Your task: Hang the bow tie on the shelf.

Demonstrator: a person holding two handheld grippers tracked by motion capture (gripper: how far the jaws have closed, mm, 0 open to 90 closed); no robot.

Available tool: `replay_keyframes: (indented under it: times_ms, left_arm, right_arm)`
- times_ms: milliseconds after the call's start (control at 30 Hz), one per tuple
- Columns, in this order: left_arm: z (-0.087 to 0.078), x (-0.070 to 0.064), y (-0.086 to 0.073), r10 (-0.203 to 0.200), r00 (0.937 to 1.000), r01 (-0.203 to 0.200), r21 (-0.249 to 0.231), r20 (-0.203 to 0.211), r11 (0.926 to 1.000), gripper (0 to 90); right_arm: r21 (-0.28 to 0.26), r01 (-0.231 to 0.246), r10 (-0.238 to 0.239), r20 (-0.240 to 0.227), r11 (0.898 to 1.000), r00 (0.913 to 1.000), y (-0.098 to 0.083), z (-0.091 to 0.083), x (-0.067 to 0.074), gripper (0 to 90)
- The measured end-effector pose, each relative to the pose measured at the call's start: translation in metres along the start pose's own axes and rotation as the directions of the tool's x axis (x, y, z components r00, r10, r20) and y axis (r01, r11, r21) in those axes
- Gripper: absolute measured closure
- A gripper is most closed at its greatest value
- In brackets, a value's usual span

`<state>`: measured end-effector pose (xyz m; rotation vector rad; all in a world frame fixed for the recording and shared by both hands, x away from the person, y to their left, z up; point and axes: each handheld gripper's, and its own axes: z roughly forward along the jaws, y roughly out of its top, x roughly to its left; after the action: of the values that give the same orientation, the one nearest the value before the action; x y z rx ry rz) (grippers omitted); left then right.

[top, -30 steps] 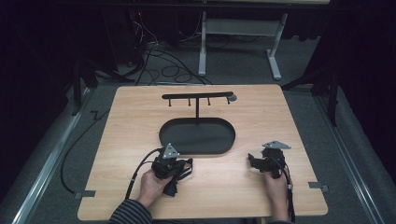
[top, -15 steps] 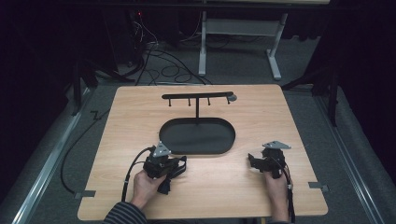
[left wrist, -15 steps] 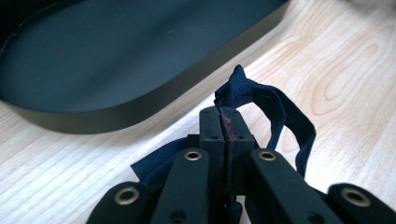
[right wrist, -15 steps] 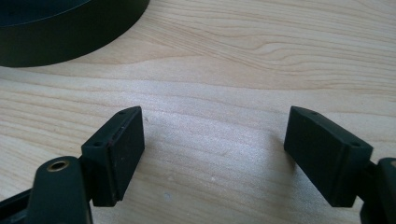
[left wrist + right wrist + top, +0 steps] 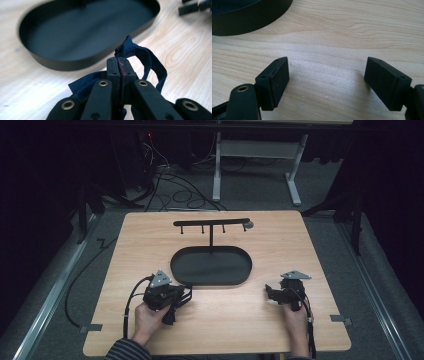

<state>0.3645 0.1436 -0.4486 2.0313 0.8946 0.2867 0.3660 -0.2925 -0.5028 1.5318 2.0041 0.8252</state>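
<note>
At the near edge of the bench (image 5: 220,330), your left gripper (image 5: 187,294) sits in your left hand (image 5: 147,317) with its jaws pressed tight together on a dark blue fabric strap (image 5: 147,58). In the left gripper view the strap bunches up just above the jaw tips and loops down the right side of them, with another fold of it spilling out to the left below the jaws; it hangs clear above the wood. Over on the other side, your right gripper (image 5: 269,292) rests low over the bench in your right hand (image 5: 295,312), jaws spread wide with bare wood grain between them and nothing held. The two grippers are well apart, one at each near corner of the black oval tray (image 5: 182,270). Your left gripper lies just beside the tray's near left rim, pointing toward it. Beyond the tray's dish, a thin post rises from its far side and carries a black crossbar rack (image 5: 210,223) with small pegs hanging beneath it.
</note>
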Motion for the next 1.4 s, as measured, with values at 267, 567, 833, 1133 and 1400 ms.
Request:
replay_keyframes:
  times_ms: [267,567,833,1133,1400]
  left_arm:
    - [-0.015,0.006,0.009,-0.012,0.9999,0.012,-0.036,-0.006,0.9993,88.4]
    - [-0.027,0.015,0.025,-0.018,0.9986,0.015,-0.075,-0.050,0.9971,88.3]
    - [-0.030,0.018,0.035,-0.008,0.9986,0.003,-0.092,-0.053,0.9958,88.3]
    - [-0.028,0.021,0.051,0.004,0.9992,-0.009,-0.116,-0.039,0.9932,88.3]
    - [-0.023,0.016,0.072,0.050,0.9979,-0.055,-0.110,-0.041,0.9924,88.3]
  right_arm:
    - [0.000,-0.003,0.003,-0.001,1.000,1.0000,0.000,0.000,0.000,21.1]
    - [0.001,-0.002,0.002,-0.002,1.000,1.0000,0.000,0.000,0.000,21.1]
    - [0.000,-0.003,0.003,-0.002,1.000,1.0000,0.000,0.000,0.000,21.1]
    - [0.000,-0.002,0.002,-0.002,1.000,1.0000,0.000,0.000,0.000,21.1]
    - [0.000,-0.006,0.006,-0.002,1.000,1.0000,0.000,0.000,0.000,21.1]
